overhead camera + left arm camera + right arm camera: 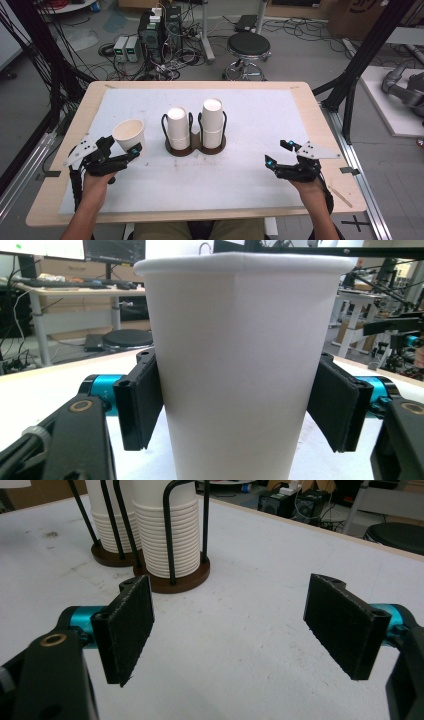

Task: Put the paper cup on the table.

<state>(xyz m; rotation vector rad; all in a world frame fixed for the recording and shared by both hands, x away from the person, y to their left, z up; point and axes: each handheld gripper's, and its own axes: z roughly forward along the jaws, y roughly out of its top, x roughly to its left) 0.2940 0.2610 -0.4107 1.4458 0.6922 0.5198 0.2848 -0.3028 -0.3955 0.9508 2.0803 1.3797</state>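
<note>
High view: a white paper cup is held upright, mouth up, between the fingers of the left gripper, left of the cup holder with its two inverted stacks on the table; the right gripper is stationed well apart. Left gripper view: the cup wall is pressed by both pads, long axis vertical. Right gripper view: fingers are spread wide, empty; the holder lies ahead. No legible writing is noted.
</note>
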